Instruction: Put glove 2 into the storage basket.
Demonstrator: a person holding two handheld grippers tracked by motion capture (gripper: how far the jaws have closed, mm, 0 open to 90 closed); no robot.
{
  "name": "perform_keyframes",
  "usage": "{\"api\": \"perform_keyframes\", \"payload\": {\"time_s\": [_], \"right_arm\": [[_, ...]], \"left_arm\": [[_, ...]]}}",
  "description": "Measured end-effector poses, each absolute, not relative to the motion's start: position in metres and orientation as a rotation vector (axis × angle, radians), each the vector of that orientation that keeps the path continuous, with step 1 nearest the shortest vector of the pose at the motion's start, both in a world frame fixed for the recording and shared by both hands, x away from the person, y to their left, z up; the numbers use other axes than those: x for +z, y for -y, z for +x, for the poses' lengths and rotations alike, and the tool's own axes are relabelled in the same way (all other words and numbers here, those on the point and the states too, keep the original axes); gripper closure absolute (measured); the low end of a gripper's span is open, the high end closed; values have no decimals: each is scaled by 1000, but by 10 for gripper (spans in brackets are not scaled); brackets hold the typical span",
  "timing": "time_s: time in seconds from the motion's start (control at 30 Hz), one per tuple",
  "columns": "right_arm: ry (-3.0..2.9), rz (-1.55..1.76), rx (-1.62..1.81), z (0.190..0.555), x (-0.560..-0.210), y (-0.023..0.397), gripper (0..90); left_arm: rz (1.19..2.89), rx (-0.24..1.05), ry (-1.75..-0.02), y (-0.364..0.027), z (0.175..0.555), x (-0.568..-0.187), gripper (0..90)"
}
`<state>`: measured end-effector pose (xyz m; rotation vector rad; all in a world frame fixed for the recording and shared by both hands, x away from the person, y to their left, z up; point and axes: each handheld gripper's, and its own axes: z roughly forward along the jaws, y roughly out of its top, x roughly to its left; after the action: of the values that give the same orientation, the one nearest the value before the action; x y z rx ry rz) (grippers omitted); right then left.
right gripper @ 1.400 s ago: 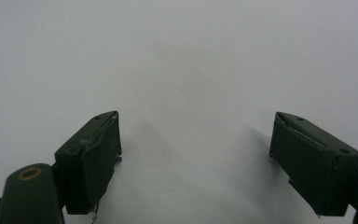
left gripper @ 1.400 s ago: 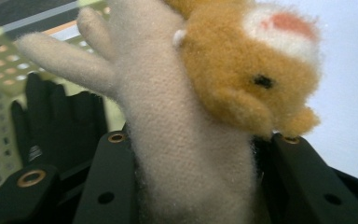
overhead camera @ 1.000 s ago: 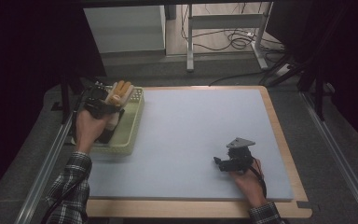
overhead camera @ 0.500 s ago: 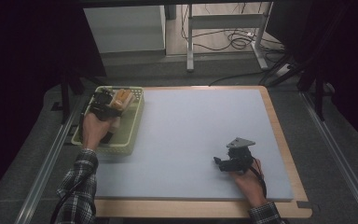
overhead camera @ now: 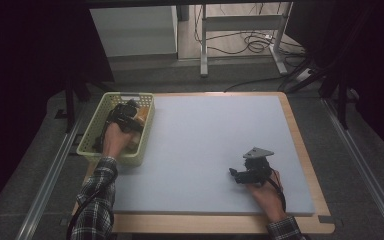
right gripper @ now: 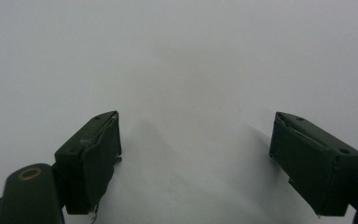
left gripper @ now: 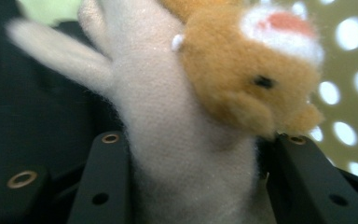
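High view: at the bench's [overhead camera: 300, 150] far left corner, the left gripper [overhead camera: 124, 116] reaches into the pale green perforated plastic basket [overhead camera: 91, 140], its just-opening jaws flanking the tan-and-cream plush toy animal [left gripper: 191, 116]. Near the bench's near right corner, the right gripper [overhead camera: 240, 175] rests with jaws apart, empty.

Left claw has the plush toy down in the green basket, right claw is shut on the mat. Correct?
Not quite. The right claw is open: the right gripper view shows its jaws wide apart with nothing between them over the mat. The rest holds: the left claw has the plush toy between its jaws, down in the green basket, and those jaws have just been opening.
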<state>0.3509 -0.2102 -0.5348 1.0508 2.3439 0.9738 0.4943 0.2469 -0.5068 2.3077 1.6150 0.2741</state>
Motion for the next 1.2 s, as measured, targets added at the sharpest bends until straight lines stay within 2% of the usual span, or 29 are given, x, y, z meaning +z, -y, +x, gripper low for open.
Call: {"api": "perform_keyframes", "payload": {"time_s": [0.1,0.27,0.37,0.47,0.53,0.57,0.73,0.83,0.97,1.1,1.2], "right_arm": [[-2344,1051,974,351,-535,210,161],[-2345,1052,975,351,-535,210,161],[-2346,1054,976,351,-535,210,161],[-2346,1052,974,351,-535,210,161],[-2344,1050,974,351,-535,210,161],[-2344,1050,974,351,-535,210,161],[-2345,1051,974,351,-535,210,161],[-2345,1051,974,351,-535,210,161],[-2345,1052,975,351,-535,210,161],[-2347,1054,977,351,-535,210,161],[-2346,1054,977,351,-535,210,161]], "left_arm": [[2315,297,-1623,-247,494,-507,443],[2313,257,-1612,-259,490,-495,207],[2306,280,-1571,-263,483,-480,141],[2252,301,-1524,-269,476,-462,134],[2216,349,-1522,-276,472,-451,169],[2199,381,-1534,-279,470,-446,214],[2197,445,-1587,-290,466,-449,570],[2239,409,-1628,-293,470,-470,693],[2277,372,-1674,-288,478,-490,756],[2306,310,-1634,-275,482,-497,764],[2339,349,-1628,-267,482,-498,763]]}}
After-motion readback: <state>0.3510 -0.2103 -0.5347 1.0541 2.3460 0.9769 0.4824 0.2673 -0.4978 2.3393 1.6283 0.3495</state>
